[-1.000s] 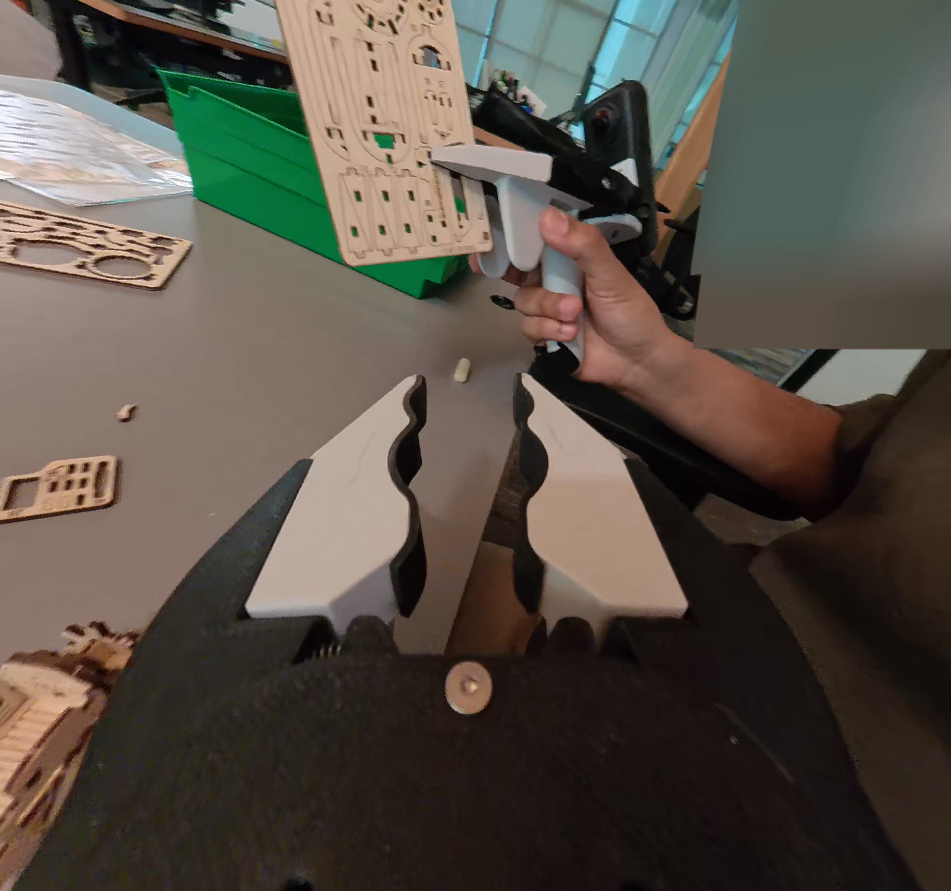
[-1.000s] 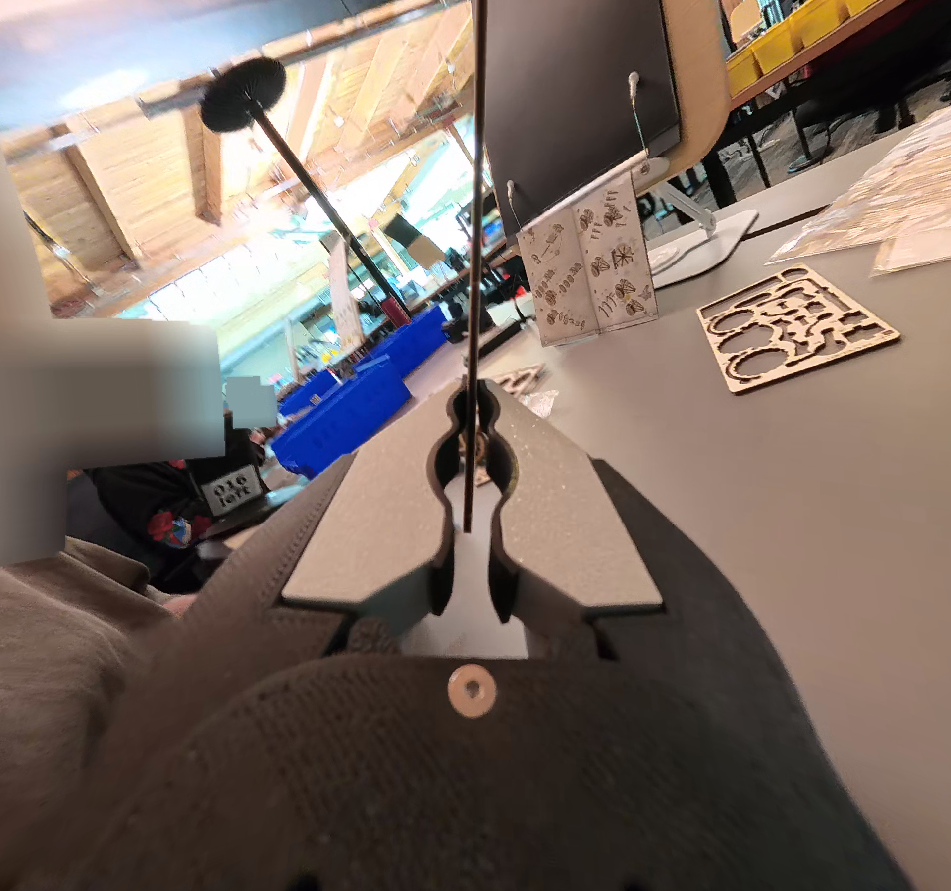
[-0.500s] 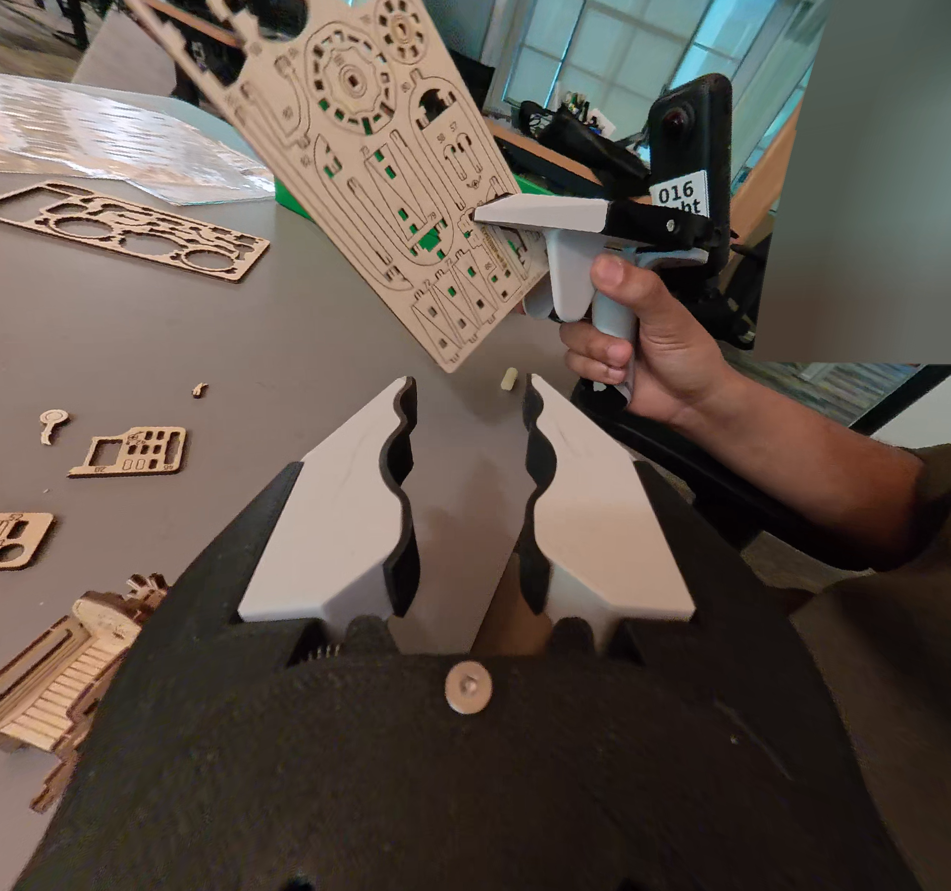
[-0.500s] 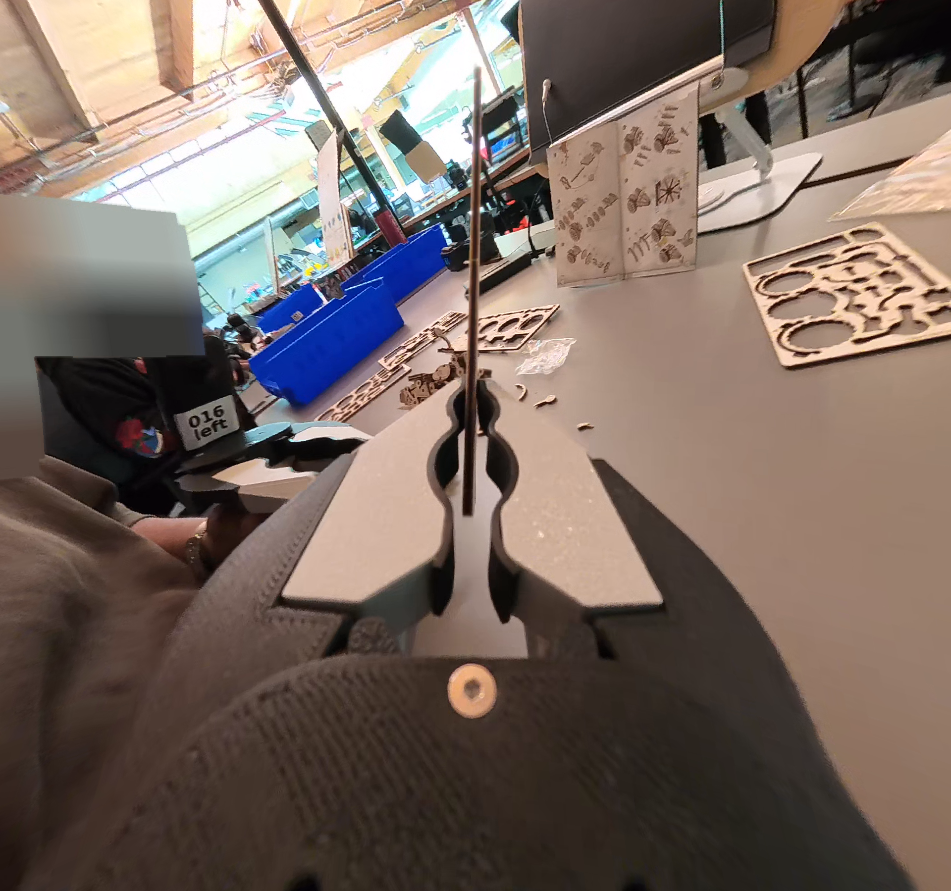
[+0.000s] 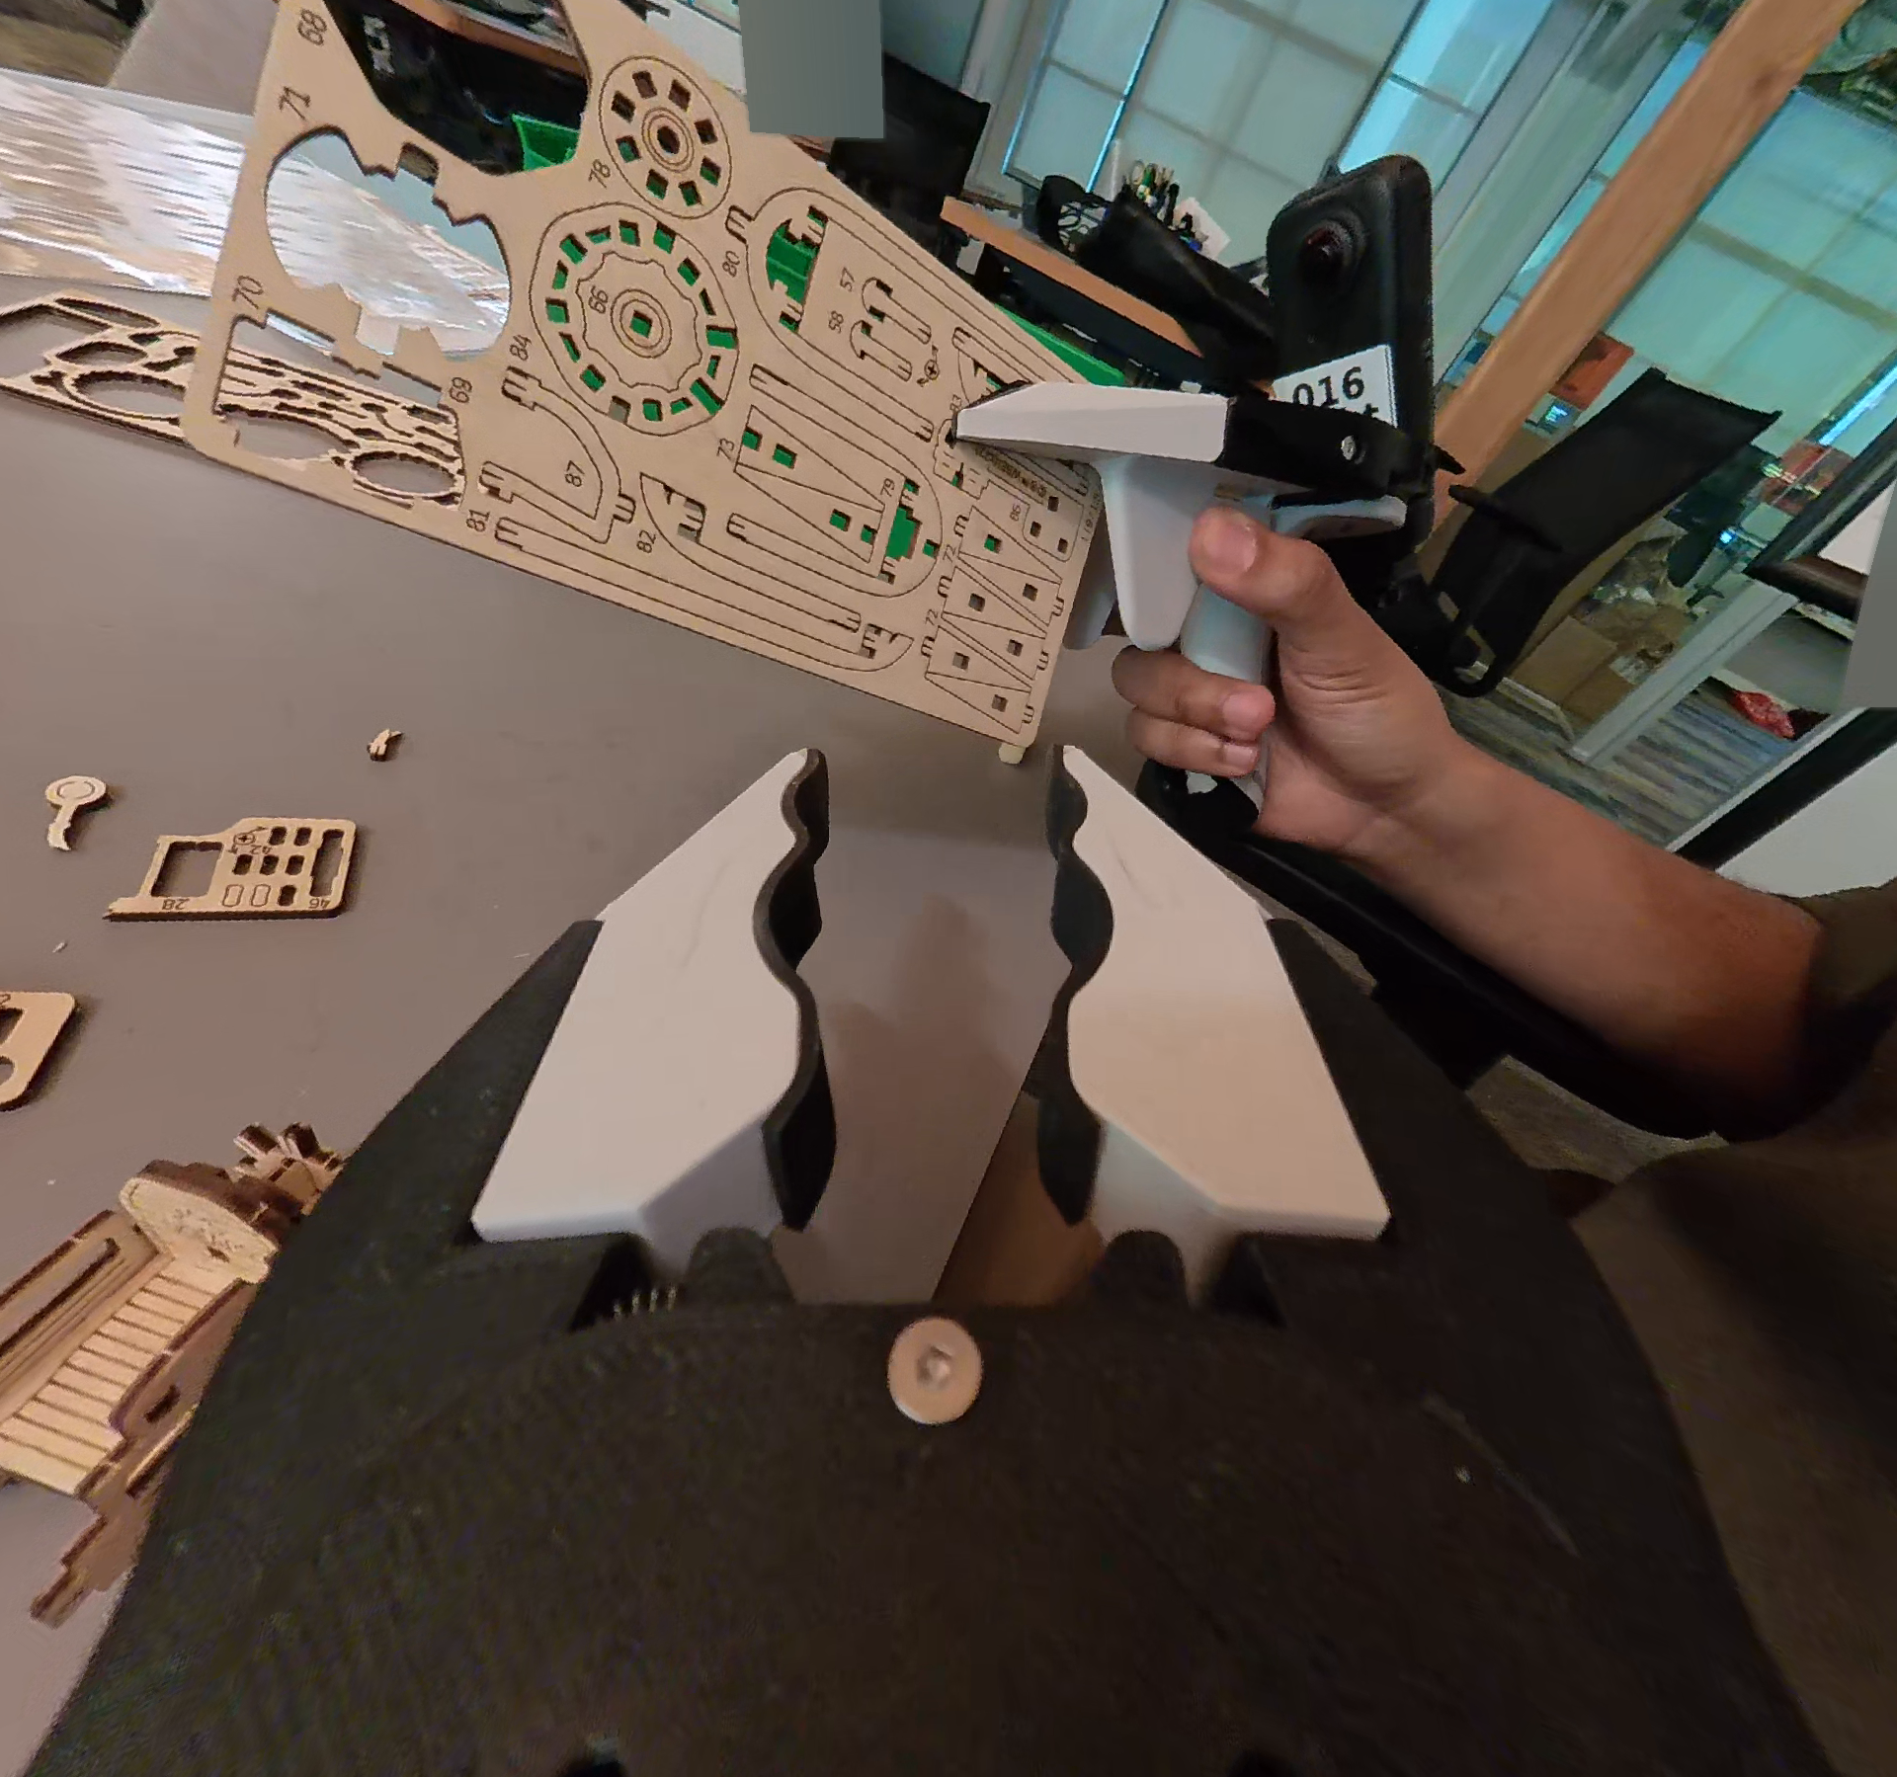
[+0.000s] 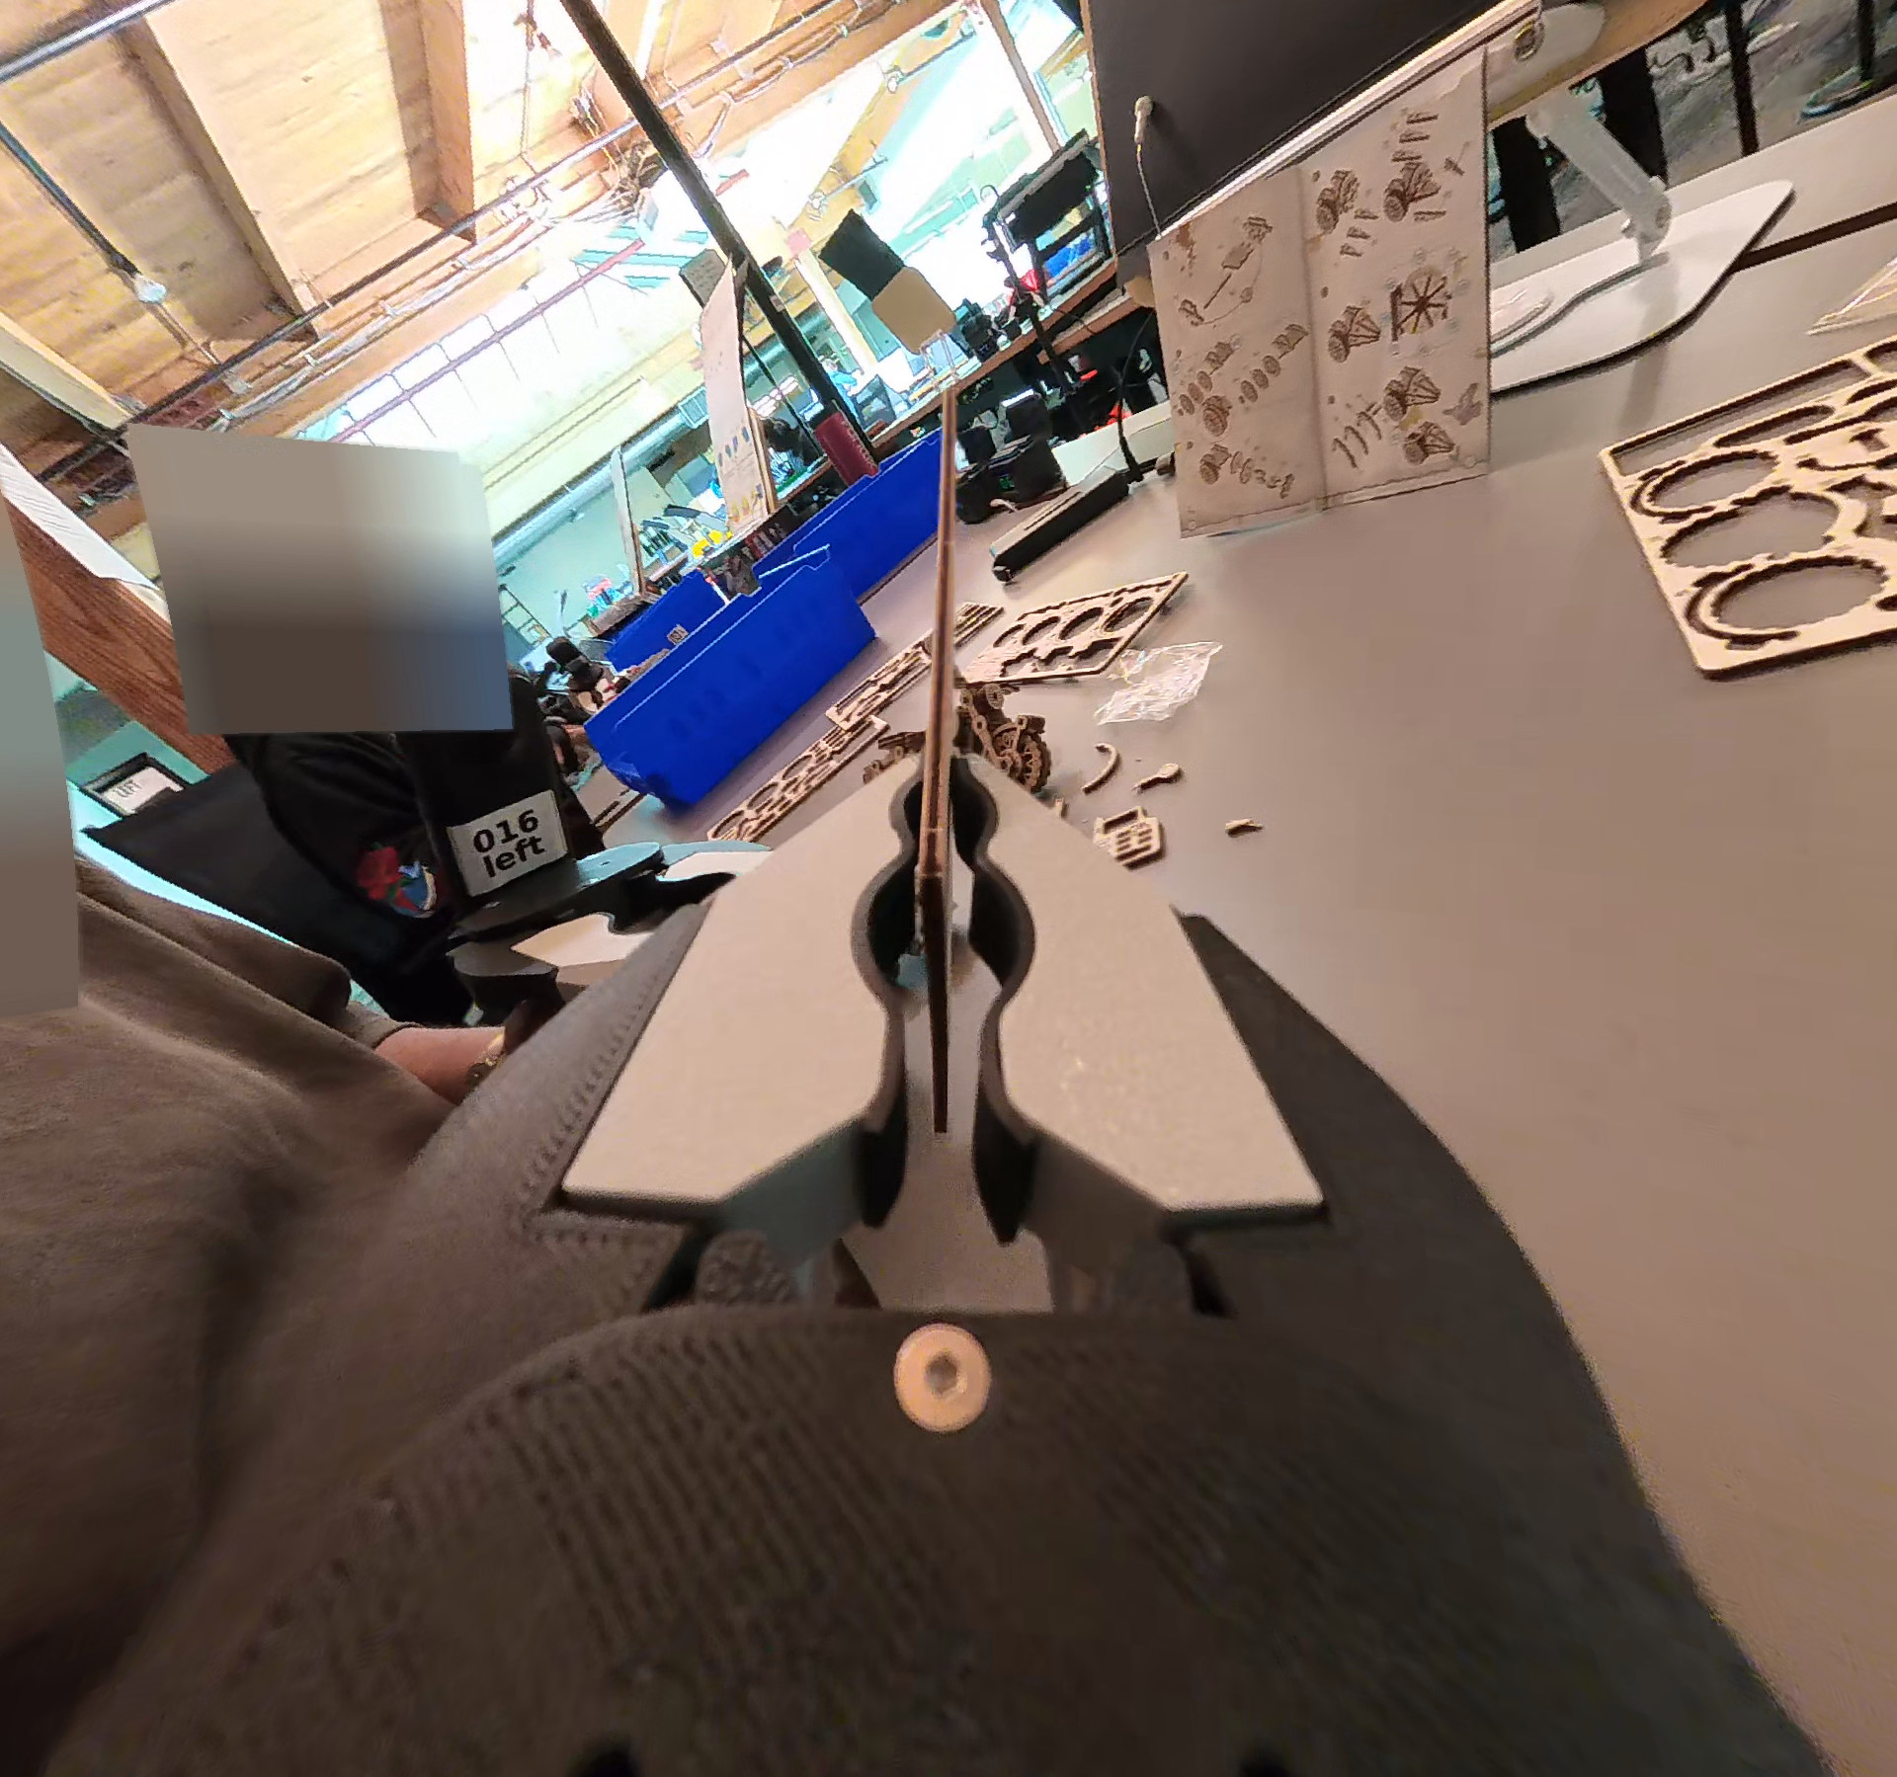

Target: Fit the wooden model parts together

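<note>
My right gripper is shut on a laser-cut wooden parts sheet, which shows edge-on between its fingers. In the left wrist view the same sheet slants above the grey table, and the right gripper pinches its right end. Several parts have been punched out of it. My left gripper is open and empty, low over the table just below the sheet's lower corner. A partly built wooden model lies to its lower left.
Loose wooden pieces and a key-shaped piece lie to the left. Emptied sheets, a plastic bag, a blue bin, an instruction sheet and a monitor stand lie beyond. Across from one pair of fingers to the other is roughly 8 cm.
The right gripper has swung the sheet from upright to a long slant, down and closer to the table and my left gripper. The left gripper has stayed open.
</note>
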Tool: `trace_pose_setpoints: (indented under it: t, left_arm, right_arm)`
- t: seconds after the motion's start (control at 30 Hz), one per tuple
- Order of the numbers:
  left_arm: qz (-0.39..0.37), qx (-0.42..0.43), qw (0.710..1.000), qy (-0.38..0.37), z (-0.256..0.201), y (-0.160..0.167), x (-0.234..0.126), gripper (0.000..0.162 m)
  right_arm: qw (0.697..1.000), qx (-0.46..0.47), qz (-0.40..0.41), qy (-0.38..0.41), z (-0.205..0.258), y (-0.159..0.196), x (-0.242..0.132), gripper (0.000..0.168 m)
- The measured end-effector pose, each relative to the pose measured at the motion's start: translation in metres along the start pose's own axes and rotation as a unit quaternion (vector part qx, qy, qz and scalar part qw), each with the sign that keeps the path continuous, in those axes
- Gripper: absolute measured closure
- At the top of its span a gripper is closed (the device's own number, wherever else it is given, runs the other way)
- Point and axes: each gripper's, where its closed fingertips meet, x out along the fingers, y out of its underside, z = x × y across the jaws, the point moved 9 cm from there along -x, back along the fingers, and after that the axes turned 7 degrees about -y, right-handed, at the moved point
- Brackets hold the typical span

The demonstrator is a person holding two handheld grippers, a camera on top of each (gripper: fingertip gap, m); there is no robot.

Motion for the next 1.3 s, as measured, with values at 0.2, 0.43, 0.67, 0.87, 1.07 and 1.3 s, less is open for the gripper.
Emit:
trace_pose_setpoints:
  t: [0.2, 0.43, 0.67, 0.87, 1.07, 1.3]
  left_arm:
    - [0.000, 0.000, 1.000, 0.002, 0.000, 0.000, 0.000, 0.122]
    - [-0.002, 0.000, 1.000, 0.004, 0.000, 0.000, 0.000, 0.121]
    - [-0.002, 0.001, 1.000, 0.005, 0.000, 0.000, 0.000, 0.120]
    - [-0.002, 0.005, 1.000, 0.006, -0.001, 0.000, 0.000, 0.120]
    - [-0.004, 0.003, 1.000, 0.012, -0.001, 0.000, 0.000, 0.119]
    - [-0.042, 0.028, 0.998, 0.029, -0.005, -0.010, -0.008, 0.110]
  right_arm:
    - [1.000, 0.006, -0.005, -0.003, 0.000, 0.000, -0.002, 0.168]
    - [1.000, 0.004, -0.003, -0.001, -0.001, -0.001, -0.003, 0.168]
    - [1.000, 0.002, -0.014, 0.006, -0.001, -0.005, -0.008, 0.168]
    - [1.000, 0.002, -0.012, 0.005, -0.003, -0.004, -0.007, 0.168]
    - [1.000, 0.013, -0.013, 0.008, -0.006, -0.006, -0.011, 0.168]
    - [0.982, 0.042, 0.185, -0.003, -0.011, -0.005, -0.013, 0.168]
